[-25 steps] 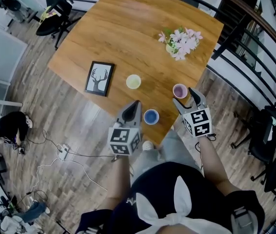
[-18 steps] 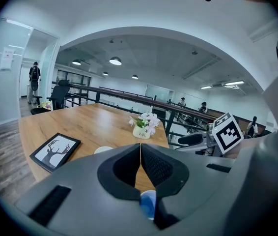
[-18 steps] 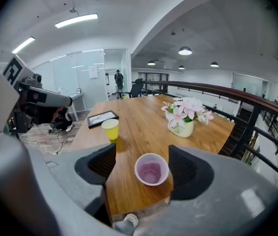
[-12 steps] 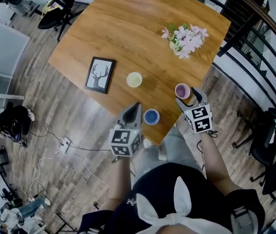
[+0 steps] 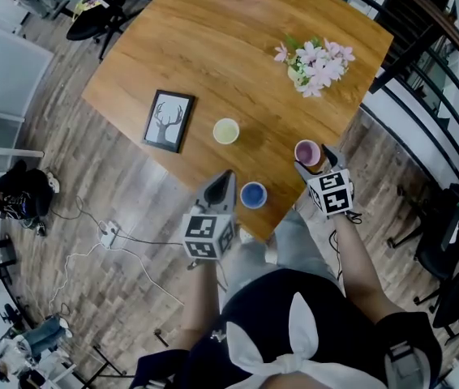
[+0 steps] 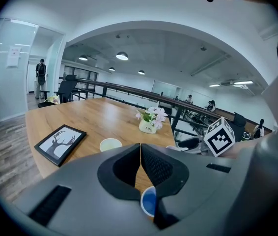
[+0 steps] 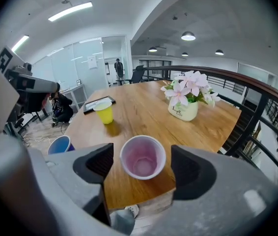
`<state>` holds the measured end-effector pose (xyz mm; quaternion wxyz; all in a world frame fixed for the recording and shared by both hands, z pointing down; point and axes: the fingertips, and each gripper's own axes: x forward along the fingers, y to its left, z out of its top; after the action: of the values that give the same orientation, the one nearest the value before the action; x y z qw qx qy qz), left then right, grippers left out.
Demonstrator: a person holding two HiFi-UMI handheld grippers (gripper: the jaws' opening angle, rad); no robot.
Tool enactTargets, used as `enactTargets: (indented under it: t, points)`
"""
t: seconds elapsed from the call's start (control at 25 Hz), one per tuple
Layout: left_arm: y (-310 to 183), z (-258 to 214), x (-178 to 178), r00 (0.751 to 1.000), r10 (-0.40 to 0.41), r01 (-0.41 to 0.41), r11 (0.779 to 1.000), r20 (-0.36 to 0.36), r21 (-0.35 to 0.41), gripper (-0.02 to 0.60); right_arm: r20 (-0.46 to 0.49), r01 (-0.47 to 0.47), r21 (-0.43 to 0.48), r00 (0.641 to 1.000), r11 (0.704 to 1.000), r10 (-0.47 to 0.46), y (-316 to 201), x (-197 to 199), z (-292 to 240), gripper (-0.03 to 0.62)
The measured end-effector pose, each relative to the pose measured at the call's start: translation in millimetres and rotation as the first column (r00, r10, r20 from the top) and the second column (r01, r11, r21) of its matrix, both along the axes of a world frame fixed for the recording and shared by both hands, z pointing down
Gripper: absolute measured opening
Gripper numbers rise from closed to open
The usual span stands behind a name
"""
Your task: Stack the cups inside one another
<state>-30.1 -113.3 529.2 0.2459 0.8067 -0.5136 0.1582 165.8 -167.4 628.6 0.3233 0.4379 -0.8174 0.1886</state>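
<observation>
While the right gripper (image 5: 314, 160) is spreading wide, its jaws having just been opening, the pink cup (image 7: 143, 157) is sitting between them at the lower-right edge of the table (image 5: 213, 47), seemingly untouched. Its jaws pressed together, the left gripper (image 6: 140, 154) is hovering just left of the blue cup (image 5: 252, 194).

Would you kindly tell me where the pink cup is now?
In the right gripper view, the pink cup stands at the table's near edge between the right gripper's jaws, which have just been opening, right of the blue cup.
</observation>
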Motion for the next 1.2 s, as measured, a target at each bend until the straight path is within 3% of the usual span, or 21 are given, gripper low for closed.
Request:
enactTargets:
  t: [0.56,0.76,0.84,1.2]
  points:
    - [-7.8,5.5,2.2,1.0,0.003,-0.003,1.0,-0.003,-0.018,0.021,-0.027,0.014,-0.065,0.999,0.998,-0.016,-1.4,-1.8,23.8,0.362]
    - [-7.5,4.8,2.3,1.0,0.003,-0.003,1.0,-0.001,-0.016,0.021,-0.04,0.028,-0.061,0.999,0.998,-0.031,-1.4,-2.8,23.0,0.356]
    - [-7.4,5.2,1.5,1.0,0.004,-0.004,1.0,-0.003,-0.013,0.021,-0.048,0.028,-0.062,0.998,0.998,-0.031,-1.5,-2.2,23.3,0.32]
    - [-4.4,6.0,-1.4,1.0,0.007,-0.007,1.0,-0.008,-0.018,0.021,-0.042,0.025,-0.047,0.999,0.999,-0.027,-0.8,-1.5,18.0,0.319]
